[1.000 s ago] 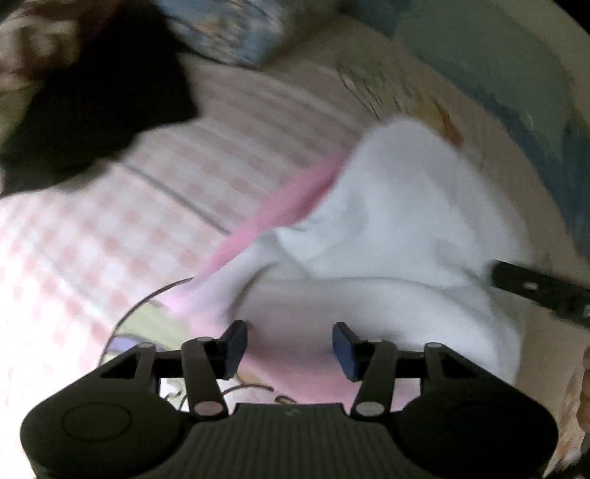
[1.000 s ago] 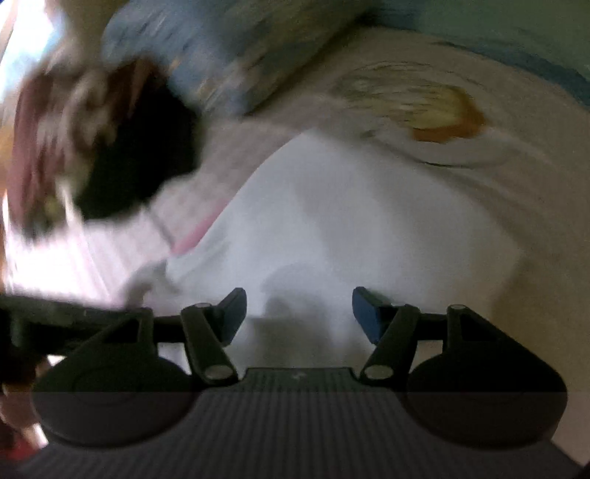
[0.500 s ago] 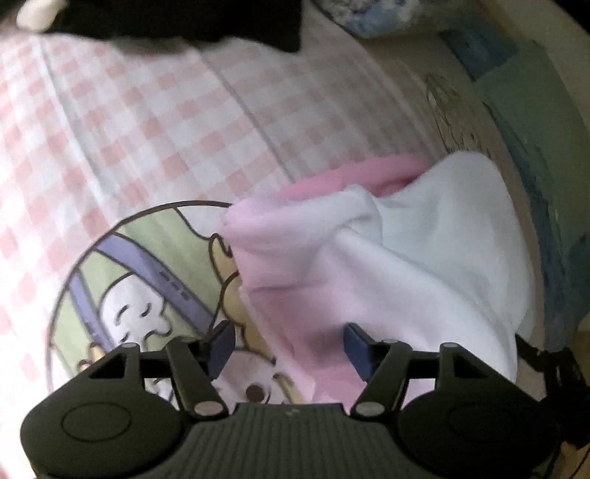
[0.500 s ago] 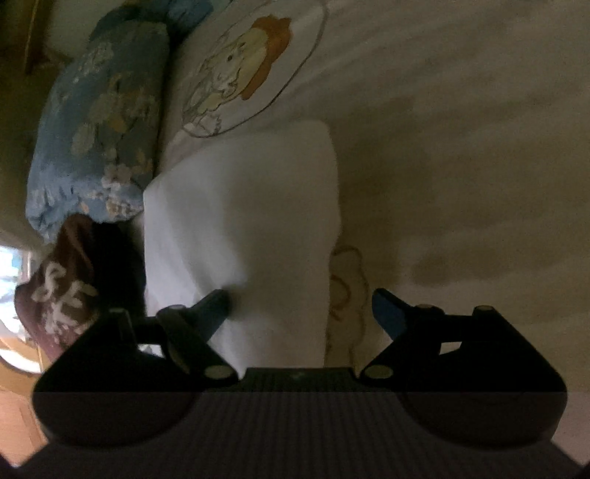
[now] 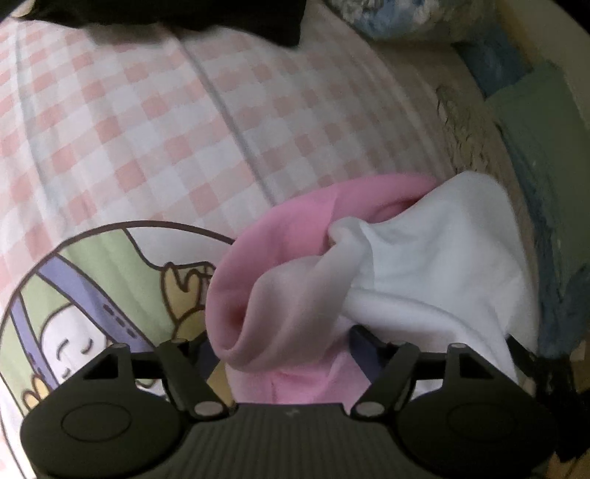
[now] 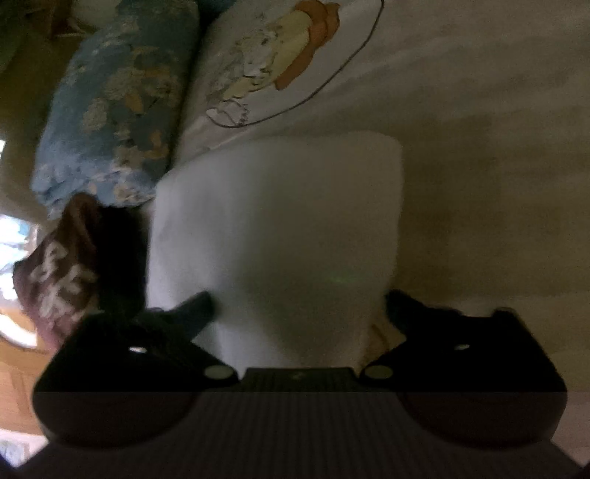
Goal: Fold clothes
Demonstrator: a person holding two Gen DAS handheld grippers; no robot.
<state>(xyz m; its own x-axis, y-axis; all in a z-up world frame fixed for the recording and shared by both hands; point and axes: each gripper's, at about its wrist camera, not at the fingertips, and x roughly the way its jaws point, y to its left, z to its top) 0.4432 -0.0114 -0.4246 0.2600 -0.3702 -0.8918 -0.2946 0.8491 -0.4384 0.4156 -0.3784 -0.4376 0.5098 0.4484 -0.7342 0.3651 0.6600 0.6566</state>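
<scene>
Left wrist view: I see my left tool (image 5: 282,344) with its fingers spread apart, and the pink-and-white garment (image 5: 368,272) bunched between them and just beyond. No finger closes on the cloth. The garment lies on the bed, on the pink checked sheet (image 5: 147,129), partly covering a round cartoon print (image 5: 92,294) on its near left. A dark garment (image 5: 184,14) lies at the far edge of the sheet.

Right wrist view: my right tool (image 6: 298,307) is also spread apart, fingers on either side of the near end of the garment's white folded face (image 6: 276,228). Whether either finger touches the cloth I cannot tell; this view is dark and blurred. A blue floral pillow (image 6: 118,99) lies far left, beside a brown lettered item (image 6: 62,280).
</scene>
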